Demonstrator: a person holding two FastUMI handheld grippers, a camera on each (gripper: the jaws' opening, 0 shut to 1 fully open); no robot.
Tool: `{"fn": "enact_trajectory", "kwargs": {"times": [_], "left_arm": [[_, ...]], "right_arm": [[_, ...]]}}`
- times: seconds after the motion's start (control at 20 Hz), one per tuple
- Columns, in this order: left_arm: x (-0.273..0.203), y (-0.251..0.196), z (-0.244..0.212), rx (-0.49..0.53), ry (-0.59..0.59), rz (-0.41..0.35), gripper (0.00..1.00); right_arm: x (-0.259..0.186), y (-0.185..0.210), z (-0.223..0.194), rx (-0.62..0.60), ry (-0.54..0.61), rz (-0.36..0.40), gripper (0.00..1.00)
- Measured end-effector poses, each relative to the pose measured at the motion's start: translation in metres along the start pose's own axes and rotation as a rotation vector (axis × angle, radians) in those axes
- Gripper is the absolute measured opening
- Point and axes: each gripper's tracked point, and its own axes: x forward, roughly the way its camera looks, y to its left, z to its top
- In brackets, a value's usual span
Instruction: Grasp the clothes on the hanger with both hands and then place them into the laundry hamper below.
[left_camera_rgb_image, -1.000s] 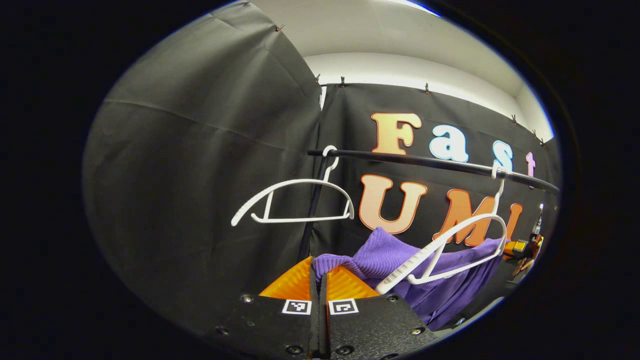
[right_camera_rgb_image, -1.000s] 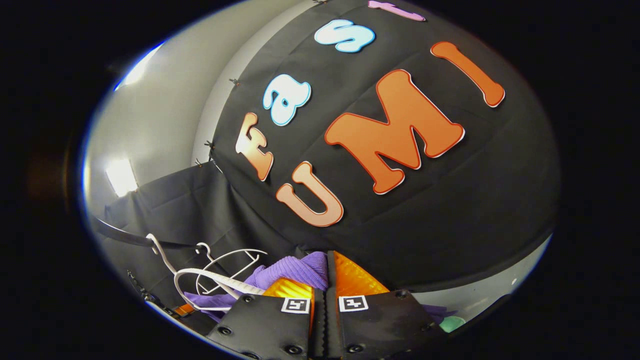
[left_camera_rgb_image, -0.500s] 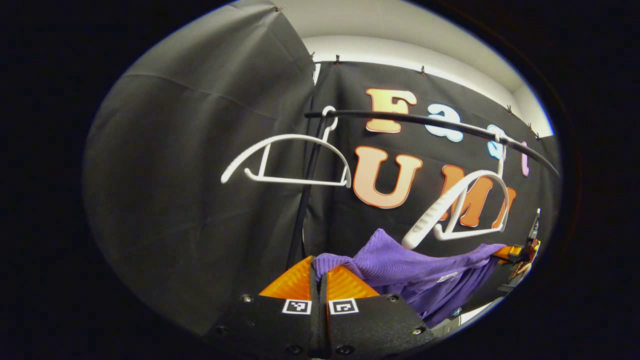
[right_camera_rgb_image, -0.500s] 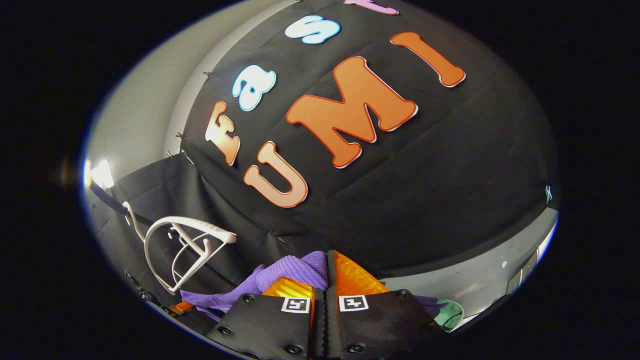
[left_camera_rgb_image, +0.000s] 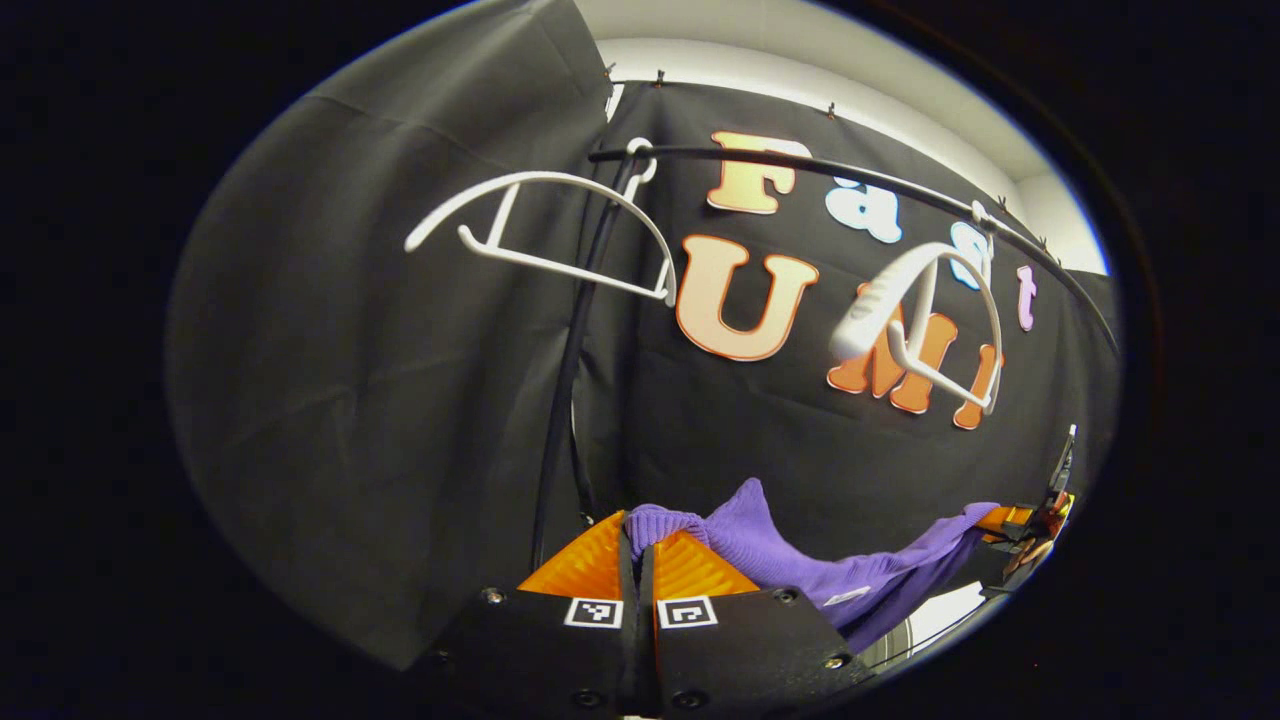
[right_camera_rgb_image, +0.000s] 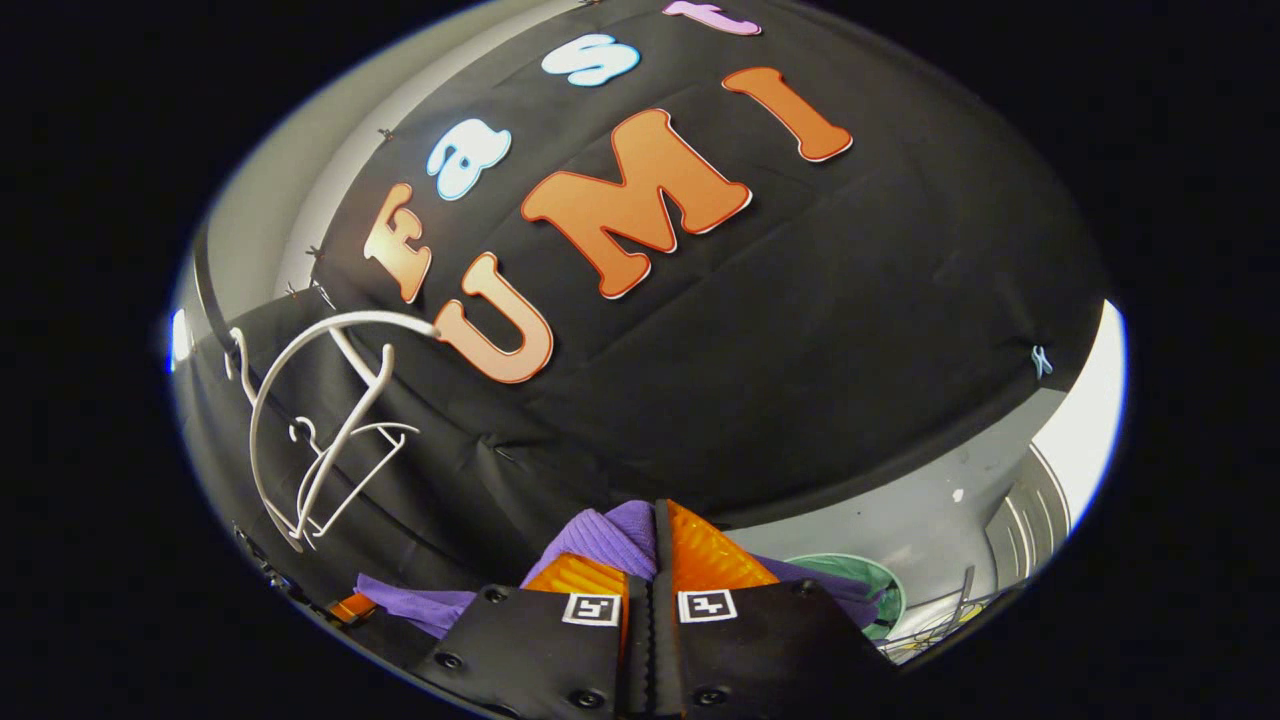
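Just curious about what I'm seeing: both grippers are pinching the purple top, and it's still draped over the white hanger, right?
Not quite. In the left gripper view the purple top hangs between both grippers, well below the bare white hanger, no longer draped over it.

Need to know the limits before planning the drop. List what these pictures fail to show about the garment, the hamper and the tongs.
- Purple garment: its lower part in the left gripper view is cut off by the picture's edge; in the right gripper view the right tongs cover most of it.
- Hamper: in the right gripper view, a green round rim shows low right, half hidden behind the tongs; too little shows to tell what it is.
- Left tongs: cloth hides the grip depth.
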Motion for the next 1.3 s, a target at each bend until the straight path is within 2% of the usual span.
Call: {"fn": "enact_trajectory", "kwargs": {"times": [0.55,0.85,1.15,1.3], "left_arm": [[0.017,-0.093,-0.064,0.014,0.135,-0.184,0.0],[0.02,-0.151,-0.106,0.041,0.221,-0.258,0.0],[0.058,-0.183,-0.137,0.083,0.301,-0.302,0.0],[0.06,-0.213,-0.156,0.095,0.332,-0.334,0.0]], "right_arm": [[-0.041,-0.013,-0.046,-0.043,-0.021,-0.158,0.08],[-0.041,-0.025,-0.068,-0.09,-0.012,-0.212,0.08],[-0.025,-0.05,-0.091,-0.124,0.043,-0.247,0.08],[-0.019,-0.061,-0.099,-0.135,0.061,-0.26,0.08]]}}
